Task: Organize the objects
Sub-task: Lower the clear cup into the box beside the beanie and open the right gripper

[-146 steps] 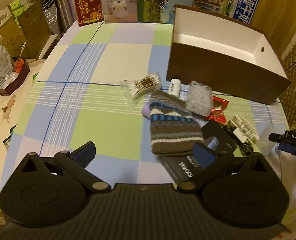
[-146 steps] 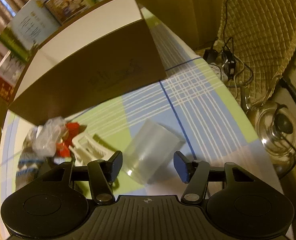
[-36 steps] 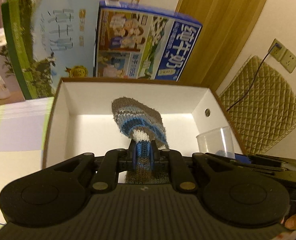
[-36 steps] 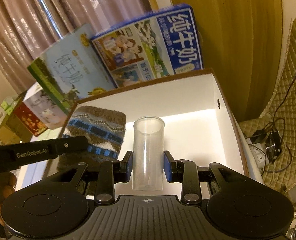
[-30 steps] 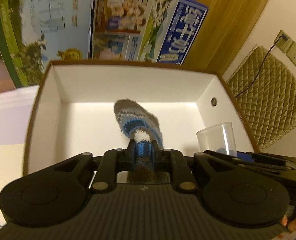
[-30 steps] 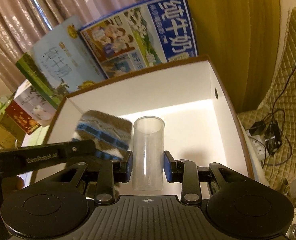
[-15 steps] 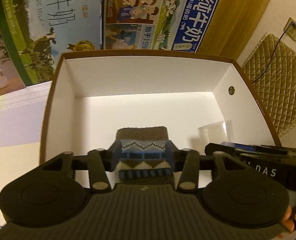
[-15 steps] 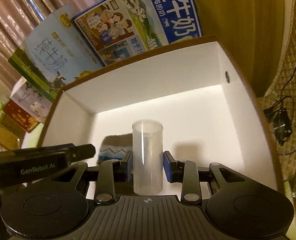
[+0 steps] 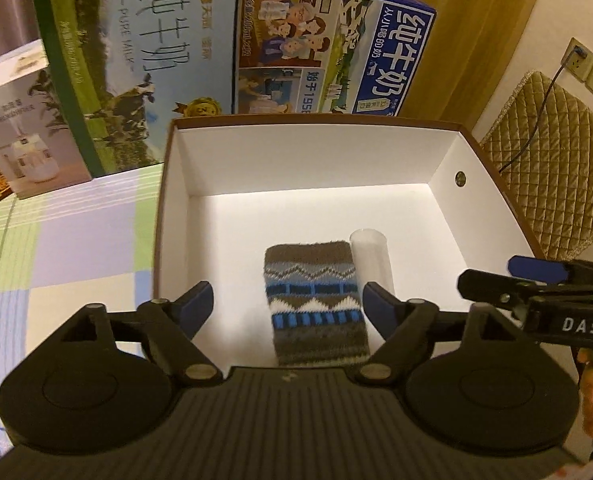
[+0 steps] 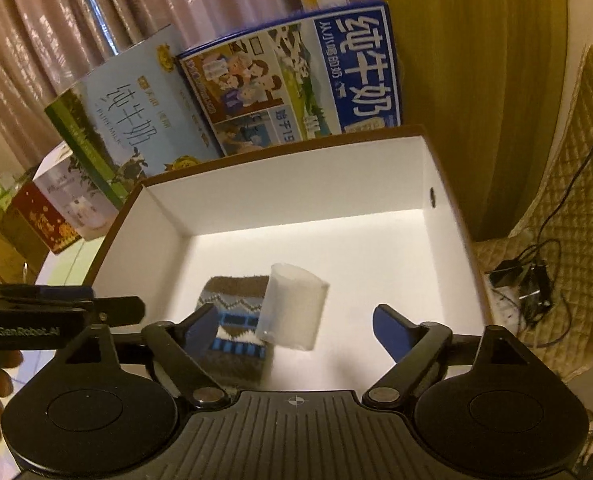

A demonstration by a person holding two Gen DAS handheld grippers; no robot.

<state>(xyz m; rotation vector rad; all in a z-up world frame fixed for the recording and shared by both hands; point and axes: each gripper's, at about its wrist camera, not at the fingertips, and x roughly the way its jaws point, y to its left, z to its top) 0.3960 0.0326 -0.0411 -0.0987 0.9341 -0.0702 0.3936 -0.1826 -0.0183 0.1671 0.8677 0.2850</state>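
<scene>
A brown box with a white inside [image 9: 176,208] [image 10: 444,208] fills both views. On its floor lies a knitted brown, blue and white pouch [image 9: 314,300] [image 10: 236,320]. A clear plastic cup [image 9: 372,264] [image 10: 292,306] rests tilted against the pouch's right side. My left gripper [image 9: 286,302] hovers open above the pouch, touching nothing. My right gripper [image 10: 296,326] is open too, with the cup loose between its spread fingers. The right gripper's tip [image 9: 536,276] shows at the right edge of the left wrist view.
Two milk cartons [image 9: 136,64] [image 9: 332,52] stand behind the box, with a white appliance box [image 9: 20,120] left of them. A checked tablecloth [image 9: 76,240] covers the table. A quilted chair [image 9: 552,176], cables and a charger [image 10: 524,276] lie to the right.
Both grippers have opened. The pouch dropped flat onto the box floor and the cup was let go, tipping against the pouch. Both grippers have lifted back slightly.
</scene>
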